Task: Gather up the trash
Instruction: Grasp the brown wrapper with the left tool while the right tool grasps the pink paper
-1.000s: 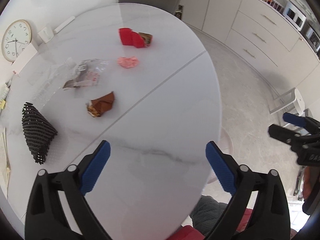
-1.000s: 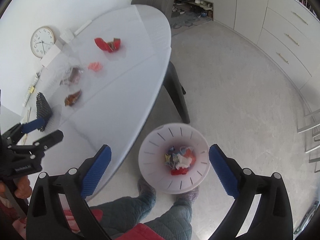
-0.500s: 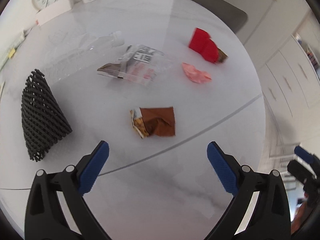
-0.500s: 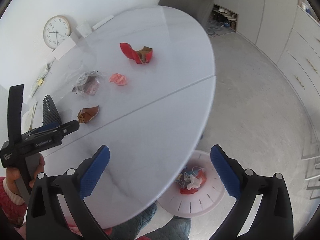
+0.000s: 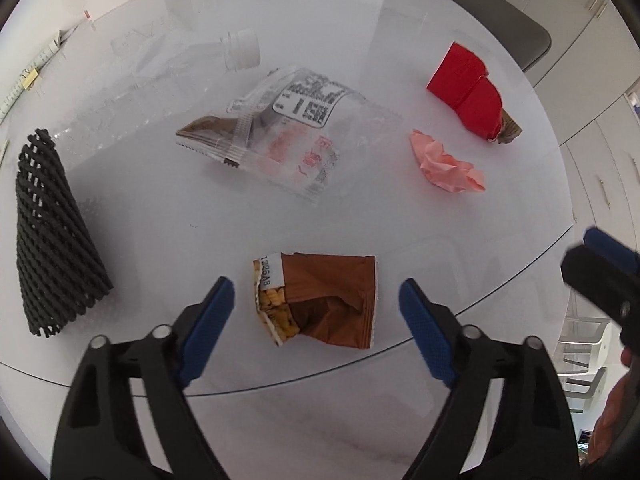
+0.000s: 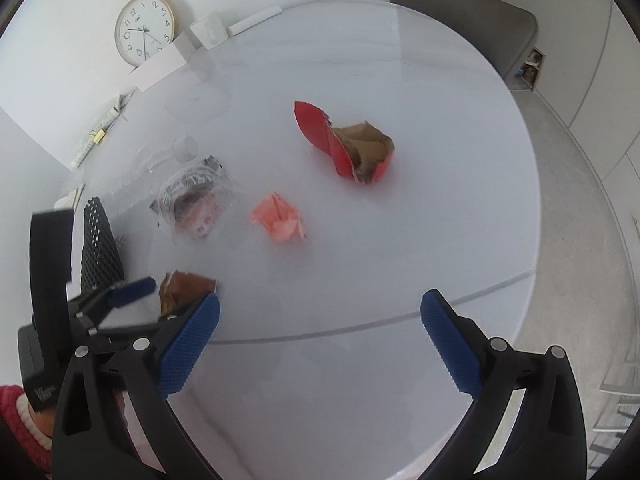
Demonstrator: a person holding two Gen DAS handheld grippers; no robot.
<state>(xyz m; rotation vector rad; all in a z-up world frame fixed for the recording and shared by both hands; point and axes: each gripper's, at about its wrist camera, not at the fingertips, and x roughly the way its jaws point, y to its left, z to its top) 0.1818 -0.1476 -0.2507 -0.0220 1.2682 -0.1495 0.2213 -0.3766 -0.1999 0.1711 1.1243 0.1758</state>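
Observation:
A torn brown snack wrapper (image 5: pixel 320 300) lies on the white table (image 5: pixel 320 400), between the blue pads of my left gripper (image 5: pixel 316 286). Its jaws are closing around the wrapper and do not press it. The same wrapper (image 6: pixel 182 290) shows in the right wrist view beside the left gripper's fingers (image 6: pixel 132 289). Farther off lie a clear plastic bag (image 5: pixel 292 136), a crumpled pink paper (image 5: pixel 444 162) and a red wrapper (image 5: pixel 470 94). My right gripper (image 6: pixel 320 312) hangs open over bare table, nearest the pink paper (image 6: pixel 280 218).
A black mesh sleeve (image 5: pixel 48 240) lies at the left. A clear plastic bottle (image 5: pixel 160 92) lies behind the bag. A wall clock (image 6: pixel 144 28), a mug (image 6: pixel 208 32) and papers stand at the far edge. A grey chair (image 6: pixel 472 20) sits beyond the table.
My left gripper has dropped toward the brown wrapper and its jaws have narrowed around it. My right gripper has swung from the floor bin to over the table.

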